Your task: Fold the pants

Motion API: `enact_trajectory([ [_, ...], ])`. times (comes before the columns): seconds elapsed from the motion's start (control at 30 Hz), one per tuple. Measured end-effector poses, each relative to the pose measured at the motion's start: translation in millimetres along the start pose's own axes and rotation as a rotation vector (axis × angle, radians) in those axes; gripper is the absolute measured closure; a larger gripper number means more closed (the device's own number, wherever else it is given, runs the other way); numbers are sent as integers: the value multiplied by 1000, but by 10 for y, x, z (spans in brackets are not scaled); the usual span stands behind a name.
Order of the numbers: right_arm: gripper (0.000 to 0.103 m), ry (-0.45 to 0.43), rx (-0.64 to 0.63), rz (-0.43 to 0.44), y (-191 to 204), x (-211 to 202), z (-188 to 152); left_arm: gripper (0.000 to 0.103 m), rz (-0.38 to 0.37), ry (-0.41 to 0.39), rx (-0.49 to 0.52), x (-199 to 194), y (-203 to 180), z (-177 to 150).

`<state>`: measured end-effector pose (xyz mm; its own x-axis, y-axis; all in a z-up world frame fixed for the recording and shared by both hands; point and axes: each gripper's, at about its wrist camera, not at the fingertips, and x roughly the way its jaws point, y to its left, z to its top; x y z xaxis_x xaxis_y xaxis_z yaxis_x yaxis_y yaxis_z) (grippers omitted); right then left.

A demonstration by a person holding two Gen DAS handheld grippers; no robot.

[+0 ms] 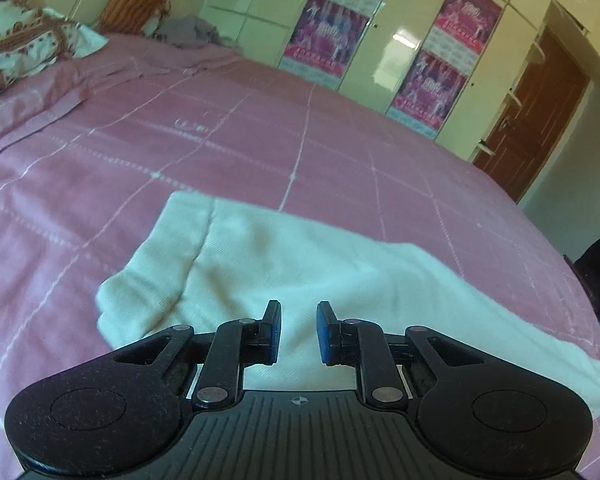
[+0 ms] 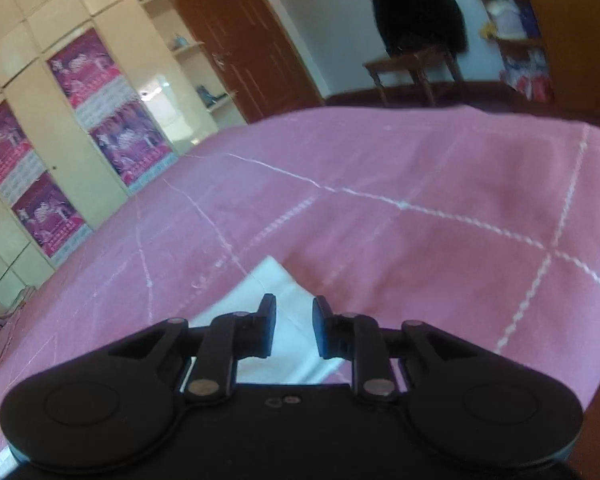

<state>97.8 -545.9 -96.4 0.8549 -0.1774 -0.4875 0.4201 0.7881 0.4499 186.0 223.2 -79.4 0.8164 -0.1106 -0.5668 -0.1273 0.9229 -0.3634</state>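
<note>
So the white pants lie flat on the pink bed, maybe folded once. Both the left tongs and right tongs hang narrowly apart, holding nothing, so more folding looks left

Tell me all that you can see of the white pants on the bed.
The white pants look like soft woven cloth with a fine twill. They lie flat on the pink bedspread, apparently folded lengthwise, one end turned over. The open left gripper is over the near edge, the open right gripper over a corner; neither grips them.
</note>
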Motion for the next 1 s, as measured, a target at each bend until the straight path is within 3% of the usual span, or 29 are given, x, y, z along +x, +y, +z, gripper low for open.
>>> enact_trajectory([
  [0.13,85,120,-160,158,809,384,-99,85,-64,19,79,540,-534,193],
  [0.27,84,249,-396,340,2080,752,-577,85,-56,97,209,1114,-1043,182],
  [0.37,86,367,-507,469,2824,1000,-1031,85,-7,188,228,1479,-1063,29],
  [0.43,84,493,-610,459,3168,1217,-1404,85,-39,195,175,1465,-958,-11],
  [0.47,84,532,-661,388,3250,1290,-1599,85,-47,221,155,1414,-939,41],
  [0.5,84,500,-676,382,3277,1280,-1630,85,-59,206,145,1307,-918,99],
  [0.57,80,501,-683,355,3454,1208,-1567,85,-78,132,145,1159,-899,185],
  [0.63,80,460,-628,446,3613,1155,-1484,85,-77,129,140,1205,-896,265],
  [0.77,83,535,-600,562,4122,1352,-1746,82,-67,171,192,1504,-989,252],
  [0.83,82,589,-621,547,4245,1494,-1932,78,-39,220,225,1649,-989,177],
  [0.87,83,632,-639,518,4261,1588,-2003,78,-52,222,196,1634,-956,196],
  [1.0,84,616,-610,476,3864,1490,-1724,78,-27,226,176,1349,-710,259],
])
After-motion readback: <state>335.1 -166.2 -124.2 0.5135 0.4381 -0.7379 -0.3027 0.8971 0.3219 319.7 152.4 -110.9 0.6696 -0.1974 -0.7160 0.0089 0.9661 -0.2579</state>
